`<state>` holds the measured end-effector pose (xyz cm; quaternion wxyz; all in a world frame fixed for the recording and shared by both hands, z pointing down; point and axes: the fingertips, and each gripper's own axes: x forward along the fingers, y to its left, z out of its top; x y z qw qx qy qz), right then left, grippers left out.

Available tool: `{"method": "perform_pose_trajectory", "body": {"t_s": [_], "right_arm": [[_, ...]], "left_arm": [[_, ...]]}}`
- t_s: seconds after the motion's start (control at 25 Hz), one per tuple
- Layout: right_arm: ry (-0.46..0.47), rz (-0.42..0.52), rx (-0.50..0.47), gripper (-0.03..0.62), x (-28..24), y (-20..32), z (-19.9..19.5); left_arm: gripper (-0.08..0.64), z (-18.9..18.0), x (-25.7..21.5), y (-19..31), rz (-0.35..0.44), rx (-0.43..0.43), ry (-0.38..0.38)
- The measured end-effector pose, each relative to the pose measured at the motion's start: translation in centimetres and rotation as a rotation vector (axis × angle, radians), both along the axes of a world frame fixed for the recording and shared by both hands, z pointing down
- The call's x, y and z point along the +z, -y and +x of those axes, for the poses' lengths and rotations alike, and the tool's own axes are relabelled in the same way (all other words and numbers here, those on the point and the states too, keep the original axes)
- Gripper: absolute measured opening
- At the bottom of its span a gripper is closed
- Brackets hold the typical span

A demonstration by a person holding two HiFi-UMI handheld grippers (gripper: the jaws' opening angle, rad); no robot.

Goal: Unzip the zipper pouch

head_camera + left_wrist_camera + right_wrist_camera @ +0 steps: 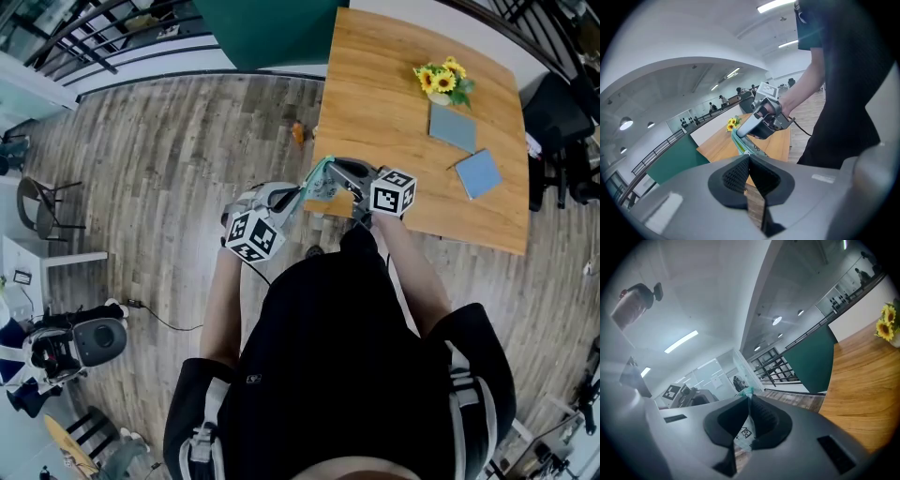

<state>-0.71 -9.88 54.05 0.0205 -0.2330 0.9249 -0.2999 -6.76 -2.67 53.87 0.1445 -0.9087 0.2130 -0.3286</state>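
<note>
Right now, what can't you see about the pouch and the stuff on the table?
- How far the zipper pouch is unzipped: head view, too small; gripper views see it edge-on.
- Which part the left tool pinches: left gripper view, its own shut jaws hide it.
- The pouch's print: right gripper view, the right tool covers most.
- What the two blue squares are: head view, too small.
</note>
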Motion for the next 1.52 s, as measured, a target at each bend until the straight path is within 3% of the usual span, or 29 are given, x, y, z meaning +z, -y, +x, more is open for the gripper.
{"method": "perform_pose_trajectory", "body": {"t_s": [0.92,1.52], "right_arm": [[0.037,-0.025,0.144,0.021,-0.3,1.5,2.8],[0.031,-0.035,0.168,0.021,0.3,1.8,4.1]], "left_arm": [[0.002,-0.4,-0.2,-1.1,-0.002,0.022,0.020],[0.002,-0.3,0.1,-1.6,-0.021,0.021,0.005]]}}
